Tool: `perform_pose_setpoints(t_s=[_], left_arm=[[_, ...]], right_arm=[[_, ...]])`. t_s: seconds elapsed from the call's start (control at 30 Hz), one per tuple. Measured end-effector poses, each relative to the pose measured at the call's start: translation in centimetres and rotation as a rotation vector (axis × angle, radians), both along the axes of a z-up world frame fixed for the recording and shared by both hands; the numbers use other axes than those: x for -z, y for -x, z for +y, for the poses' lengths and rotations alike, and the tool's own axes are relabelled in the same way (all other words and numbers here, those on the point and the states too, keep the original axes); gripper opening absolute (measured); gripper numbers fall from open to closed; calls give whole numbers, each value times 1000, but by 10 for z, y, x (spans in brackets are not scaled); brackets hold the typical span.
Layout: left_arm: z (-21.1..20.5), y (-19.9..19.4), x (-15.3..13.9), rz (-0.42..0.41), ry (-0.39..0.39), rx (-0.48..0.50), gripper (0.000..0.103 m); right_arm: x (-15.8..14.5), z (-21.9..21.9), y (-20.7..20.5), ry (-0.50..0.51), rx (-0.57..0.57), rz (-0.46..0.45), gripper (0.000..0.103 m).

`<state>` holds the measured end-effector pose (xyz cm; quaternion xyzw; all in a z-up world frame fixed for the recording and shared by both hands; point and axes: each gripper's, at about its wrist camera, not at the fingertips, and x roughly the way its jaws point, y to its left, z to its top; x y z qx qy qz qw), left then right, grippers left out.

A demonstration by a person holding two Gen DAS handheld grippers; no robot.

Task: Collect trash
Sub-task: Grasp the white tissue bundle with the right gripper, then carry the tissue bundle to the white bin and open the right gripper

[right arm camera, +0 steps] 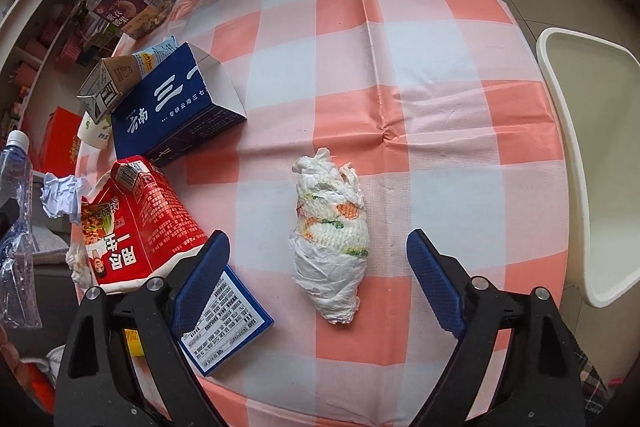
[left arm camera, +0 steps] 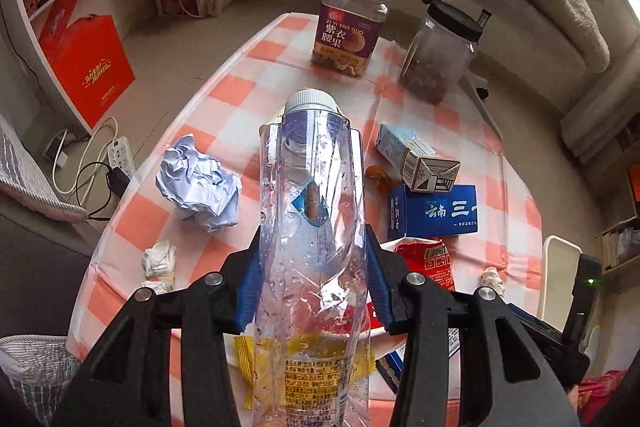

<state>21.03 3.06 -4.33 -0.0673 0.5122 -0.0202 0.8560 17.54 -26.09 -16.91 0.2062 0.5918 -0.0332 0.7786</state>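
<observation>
My left gripper (left arm camera: 312,275) is shut on a clear plastic bottle (left arm camera: 312,227) with a white cap, held above the checked table (left arm camera: 224,95); the bottle also shows at the left edge of the right wrist view (right arm camera: 16,187). My right gripper (right arm camera: 318,267) is open, its blue pads either side of a crumpled white tissue wad (right arm camera: 330,239) lying on the table. Other trash on the table: a crumpled paper ball (left arm camera: 198,183), a small tissue (left arm camera: 160,263), a milk carton (left arm camera: 420,159), a blue box (right arm camera: 176,107), a red carton (right arm camera: 140,219), a small blue-edged box (right arm camera: 226,319).
Two clear jars with black lids (left arm camera: 352,23) (left arm camera: 440,55) stand at the table's far end. A white chair (right arm camera: 592,155) is by the table's right edge. A red bag (left arm camera: 88,67) and a power strip (left arm camera: 120,155) lie on the floor to the left.
</observation>
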Motion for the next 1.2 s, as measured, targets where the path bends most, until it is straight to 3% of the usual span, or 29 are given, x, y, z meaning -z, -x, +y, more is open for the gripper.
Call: perform_pose_setpoints(t_s=[0.07,0.13,0.23,0.27,0.47,0.7,0.93,1.2], left_arm=[[6,1,0,8,18,-8,45],[11,5,1,8,32,-14,45],[18,8,2,5,40,-22,45],[20,8,1,5,44,-25,45],[24,11,-6,-18,67,-28,45],[14,15,-15,-59,90,-6,45],[-11,14,-16,-74,104,27,45],[-45,16,-13,-85,103,82,45]], right_arm=[[4,4,-5,32,-7,3,82],[1,9,-8,92,-15,-21,73],[-3,6,-11,140,-2,-38,50],[-4,4,-12,118,-1,-43,31],[-25,-6,-6,39,10,-116,32],[-73,-16,11,7,18,-270,32],[-133,-45,28,157,50,-415,32],[-166,-116,56,318,171,-453,32]])
